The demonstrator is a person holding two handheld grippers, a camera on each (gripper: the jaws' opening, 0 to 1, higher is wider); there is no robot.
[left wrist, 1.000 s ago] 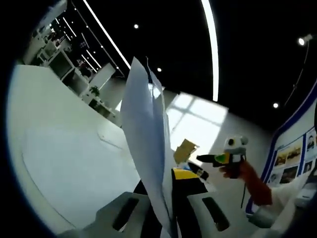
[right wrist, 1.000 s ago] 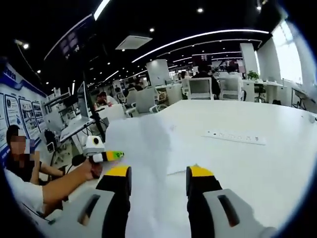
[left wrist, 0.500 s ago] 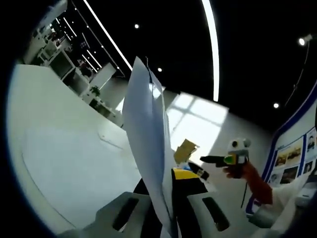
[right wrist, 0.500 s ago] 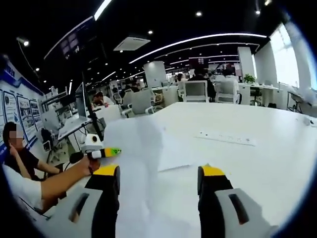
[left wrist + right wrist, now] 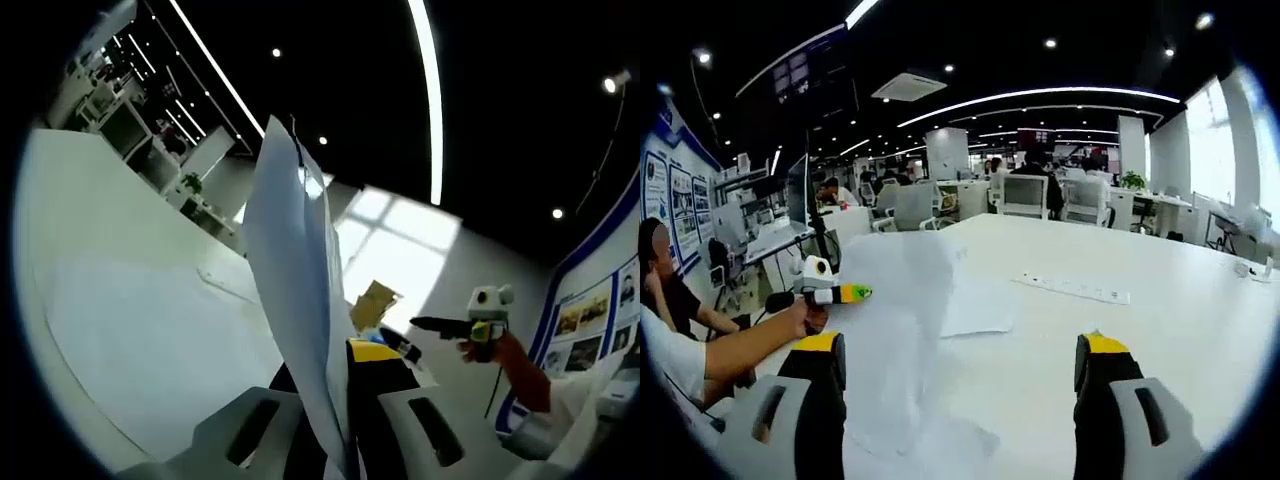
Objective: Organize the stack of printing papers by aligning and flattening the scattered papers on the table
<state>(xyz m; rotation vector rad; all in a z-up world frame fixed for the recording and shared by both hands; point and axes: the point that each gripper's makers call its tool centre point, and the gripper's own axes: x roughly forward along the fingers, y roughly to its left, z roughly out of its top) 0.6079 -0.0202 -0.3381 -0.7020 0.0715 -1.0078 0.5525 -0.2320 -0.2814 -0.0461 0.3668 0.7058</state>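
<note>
My left gripper (image 5: 338, 372) is shut on a stack of white printing papers (image 5: 295, 290), held upright and edge-on above the white table (image 5: 130, 300). In the right gripper view the same stack (image 5: 895, 325) stands on the table at the left, with the left gripper (image 5: 852, 294) clamped on its near edge by a person's hand. My right gripper (image 5: 965, 345) is wide open with nothing between its yellow-tipped jaws, a short way back from the stack. It also hangs apart from the papers as the right gripper (image 5: 445, 325) in the left gripper view.
One loose sheet (image 5: 977, 308) lies flat on the table (image 5: 1160, 330) beyond the stack. A white power strip (image 5: 1072, 290) lies further right. Another sheet (image 5: 925, 445) lies near my right jaws. Office chairs, desks and seated people stand past the table's far edge.
My right gripper's jaws have spread wider and it has drawn back from the stack. The left gripper keeps its hold on the upright papers.
</note>
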